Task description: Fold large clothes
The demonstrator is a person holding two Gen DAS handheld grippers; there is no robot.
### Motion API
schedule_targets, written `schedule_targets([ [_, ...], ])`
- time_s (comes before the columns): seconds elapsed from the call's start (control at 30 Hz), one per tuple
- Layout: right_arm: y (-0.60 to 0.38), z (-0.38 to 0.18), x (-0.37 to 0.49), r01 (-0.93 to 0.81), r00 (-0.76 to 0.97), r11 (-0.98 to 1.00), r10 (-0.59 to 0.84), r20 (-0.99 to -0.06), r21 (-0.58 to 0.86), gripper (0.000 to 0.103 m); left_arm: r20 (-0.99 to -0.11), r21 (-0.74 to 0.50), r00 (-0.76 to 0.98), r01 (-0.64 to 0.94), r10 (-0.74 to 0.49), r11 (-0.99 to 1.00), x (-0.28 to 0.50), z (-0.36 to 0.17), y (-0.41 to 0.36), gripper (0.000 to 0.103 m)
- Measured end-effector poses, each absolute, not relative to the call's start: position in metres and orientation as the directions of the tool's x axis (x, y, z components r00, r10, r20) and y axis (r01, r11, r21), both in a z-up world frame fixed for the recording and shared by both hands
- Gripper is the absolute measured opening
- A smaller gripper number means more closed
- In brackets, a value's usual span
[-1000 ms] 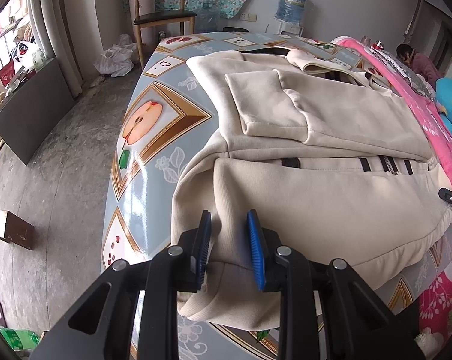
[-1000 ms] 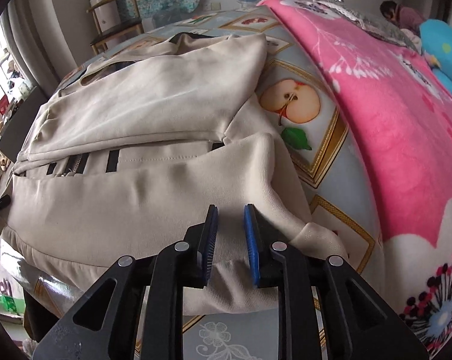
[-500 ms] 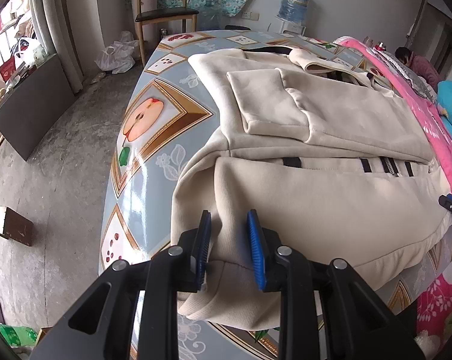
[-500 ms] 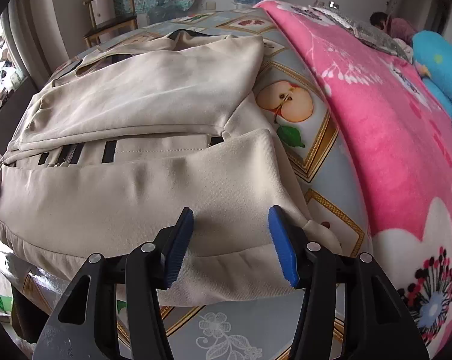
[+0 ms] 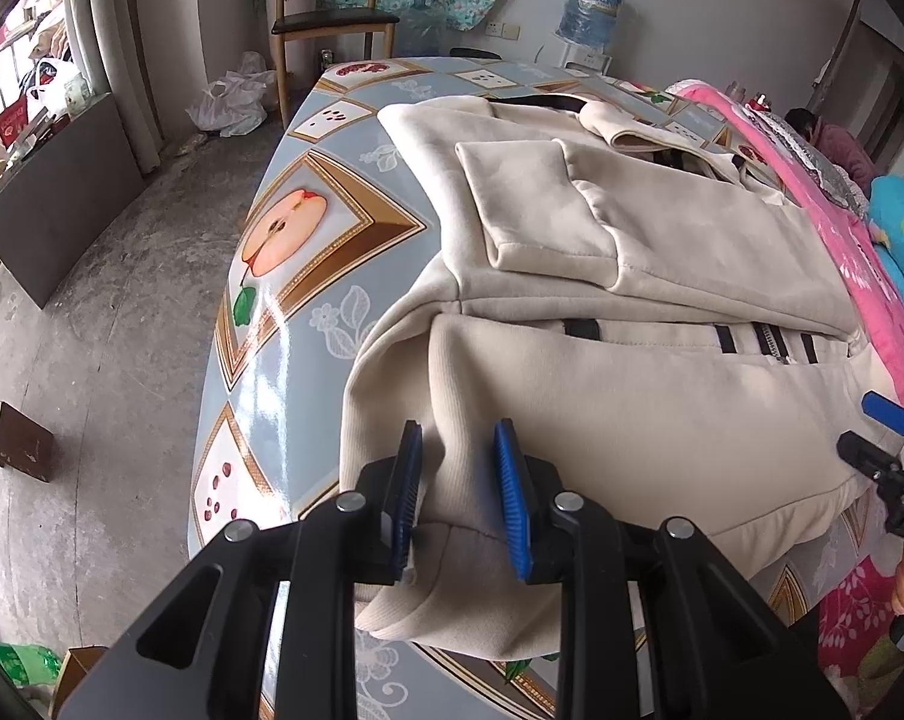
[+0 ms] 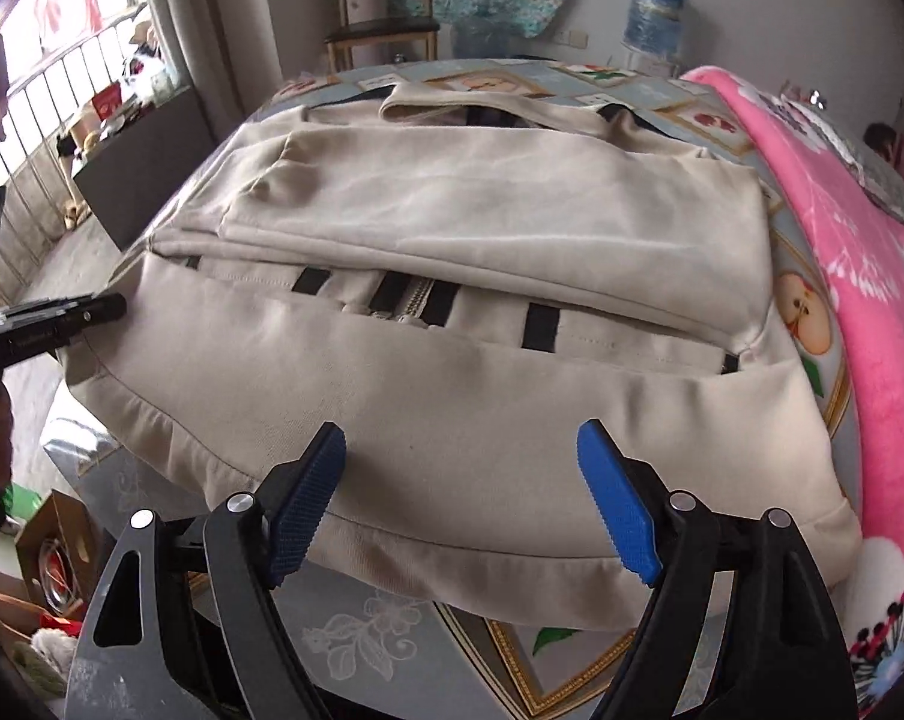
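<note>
Your left gripper [image 5: 458, 495] pinches the jacket [image 5: 632, 396] hem at lower centre; your right gripper [image 6: 461, 501], jaws just opened wide and empty, hovers over the hem running left-right.

jacket [image 5: 662, 420]: matt fleecy cloth | tablecloth [image 5: 284, 360]: glossy plastic | blanket [image 6: 860, 312]: fuzzy

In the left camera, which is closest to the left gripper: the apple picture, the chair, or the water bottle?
From the left gripper:
1. Apple picture, on the tablecloth, up and left.
2. Chair, past the table's far end, left.
3. Water bottle, by the back wall, right.
</note>
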State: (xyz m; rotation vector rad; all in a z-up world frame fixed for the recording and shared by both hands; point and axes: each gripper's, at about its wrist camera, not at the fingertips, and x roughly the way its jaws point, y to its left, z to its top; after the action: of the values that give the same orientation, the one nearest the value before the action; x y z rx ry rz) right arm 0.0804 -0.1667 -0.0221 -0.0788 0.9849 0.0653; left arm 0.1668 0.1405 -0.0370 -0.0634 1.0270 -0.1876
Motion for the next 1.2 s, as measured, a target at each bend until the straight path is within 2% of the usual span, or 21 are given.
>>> schedule_targets([
  [0.1, -0.16, -0.032, 0.082, -0.114, 0.537, 0.989, -0.017, -0.843, -0.092, 0.078, -0.844, -0.152, 0.5, 0.124, -0.194, 0.98, 0.168, -0.037, 0.142, 0.025],
  [0.23, -0.166, -0.024, 0.084, -0.106, 0.521, 0.992, 0.003, -0.853, -0.061, 0.079, -0.841, -0.159, 0.502, 0.125, -0.201, 0.979, 0.168, -0.037, 0.142, 0.025],
  [0.43, -0.146, 0.004, 0.081, -0.167, 0.578, 0.986, 0.111, -0.809, 0.016, 0.079, -0.839, -0.168, 0.504, 0.12, -0.205, 0.979, 0.167, -0.037, 0.143, 0.025],
  [0.7, -0.115, -0.027, 0.083, -0.216, 0.52, 0.975, 0.07, -0.851, -0.052, 0.079, -0.836, -0.182, 0.503, 0.123, -0.219, 0.976, 0.167, -0.037, 0.144, 0.025],
  [0.9, -0.118, -0.001, 0.087, -0.227, 0.554, 0.973, 0.161, -0.817, 0.038, 0.079, -0.794, -0.181, 0.563, 0.144, -0.231, 0.973, 0.159, -0.028, 0.146, 0.023],
  [0.93, -0.12, 0.003, 0.089, -0.229, 0.553, 0.971, 0.193, -0.81, 0.074, 0.079, -0.785, -0.183, 0.573, 0.15, -0.236, 0.972, 0.157, -0.026, 0.146, 0.018],
  [1.03, -0.124, 0.014, 0.097, -0.231, 0.542, 0.951, 0.302, -0.784, 0.206, 0.079, -0.764, -0.175, 0.6, 0.162, -0.238, 0.971, 0.15, -0.023, 0.145, 0.014],
  [1.2, -0.125, 0.024, 0.119, -0.197, 0.48, 0.869, 0.489, -0.728, 0.454, 0.078, -0.698, -0.209, 0.654, 0.204, -0.292, 0.956, 0.132, -0.012, 0.148, 0.011],
])
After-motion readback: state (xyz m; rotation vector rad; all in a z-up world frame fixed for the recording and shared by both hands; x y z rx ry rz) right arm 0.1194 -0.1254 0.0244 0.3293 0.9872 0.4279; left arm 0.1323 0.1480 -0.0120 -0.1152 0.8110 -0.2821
